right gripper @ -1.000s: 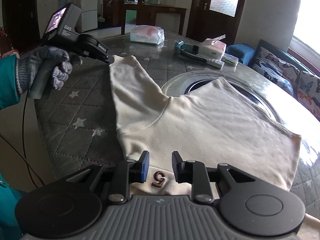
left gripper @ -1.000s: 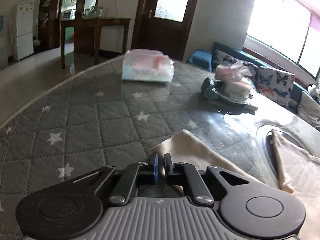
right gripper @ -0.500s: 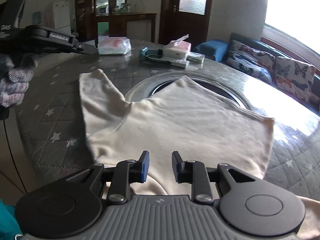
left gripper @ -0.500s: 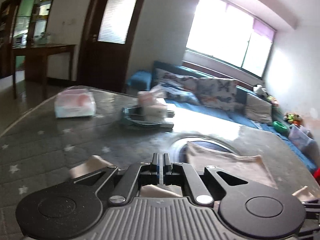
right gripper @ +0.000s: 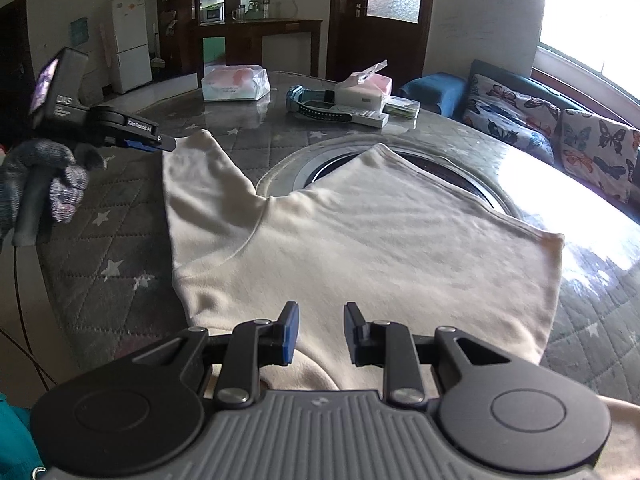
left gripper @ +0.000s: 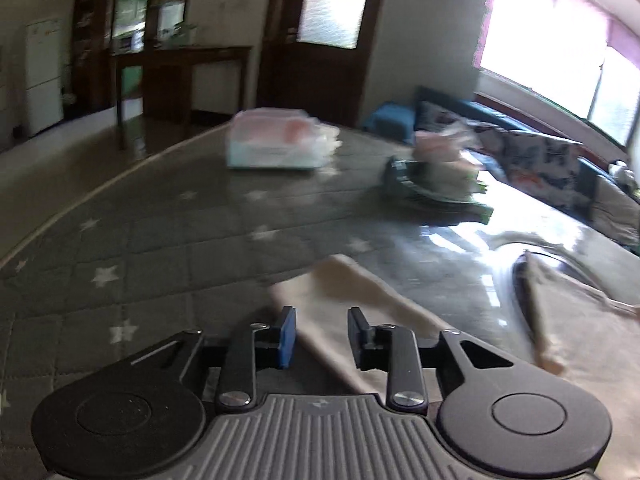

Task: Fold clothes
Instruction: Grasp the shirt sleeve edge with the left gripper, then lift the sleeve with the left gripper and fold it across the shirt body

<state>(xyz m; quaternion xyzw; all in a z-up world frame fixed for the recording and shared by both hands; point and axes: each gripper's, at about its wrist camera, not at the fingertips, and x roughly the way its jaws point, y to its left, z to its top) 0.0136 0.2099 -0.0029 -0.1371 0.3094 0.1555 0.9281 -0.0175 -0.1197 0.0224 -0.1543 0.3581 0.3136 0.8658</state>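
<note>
Tabletop [right gripper: 120, 256]: round, under a grey quilted cover with white stars, a glossy sheet over it and a circular inset ring at the centre. Cream garment [right gripper: 360, 248]: spread flat across the near half of the tabletop and over the inset ring, one sleeve [right gripper: 200, 176] running toward the left edge, hem toward the right edge; the same sleeve end appears blurred in the left wrist view [left gripper: 352, 292]. Right tool [right gripper: 318, 334]: low over the near edge of the garment, blue-padded fingers apart, nothing between them. Left tool [left gripper: 318, 336]: fingers apart and empty, just above the sleeve end; seen from the right wrist view [right gripper: 160, 144], gripped by a hand in a grey knit glove [right gripper: 48, 184], body lettered "DAS", a second line of small print too fine to read surely. Tissue pack [right gripper: 235, 82]: white and pink, at the far edge, print unreadable. Teal-and-black device [right gripper: 320, 104]: far side, touching a white box [right gripper: 364, 92] with a pink top. Small clear case [right gripper: 402, 105]: just beside the box.
</note>
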